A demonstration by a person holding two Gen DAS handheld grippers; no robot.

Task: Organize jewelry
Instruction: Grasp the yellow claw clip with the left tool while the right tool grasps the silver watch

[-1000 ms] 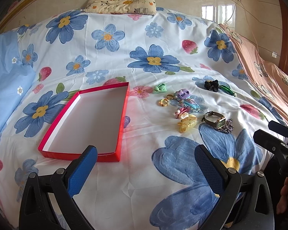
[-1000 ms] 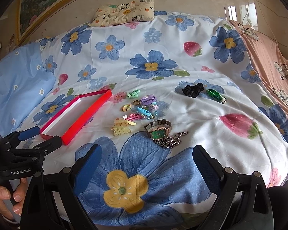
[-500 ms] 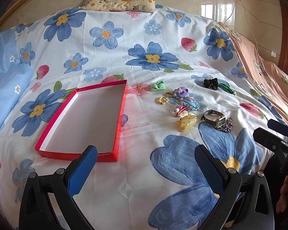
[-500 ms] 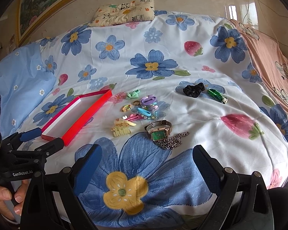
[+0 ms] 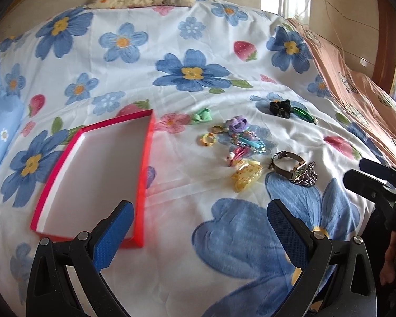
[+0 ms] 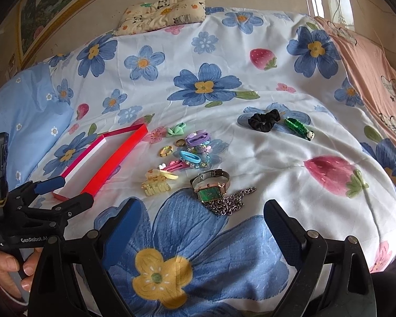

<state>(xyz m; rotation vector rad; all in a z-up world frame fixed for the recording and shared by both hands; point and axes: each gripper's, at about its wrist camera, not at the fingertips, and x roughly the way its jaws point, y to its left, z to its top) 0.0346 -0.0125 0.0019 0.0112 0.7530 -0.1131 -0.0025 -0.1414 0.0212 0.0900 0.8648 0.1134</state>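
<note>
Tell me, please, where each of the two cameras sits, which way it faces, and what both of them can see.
Left wrist: on the left gripper, facing up the bed at the empty red tray; the right gripper and fingers show at the right edge.
Right wrist: on the right gripper, facing the watch; the left gripper and hand show lower left.
Shared: tray, watch, yellow claw clip, black scrunchie, panda pillow.

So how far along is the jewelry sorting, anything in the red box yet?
Nothing is done yet: the red box sits empty on the bedsheet. Nothing is in hand either; the left claw and right claw are both open and hovering short of the pile. All is left: the watch, chain, yellow hair clip, rings, hair ties, plus the black scrunchie lying apart.
</note>
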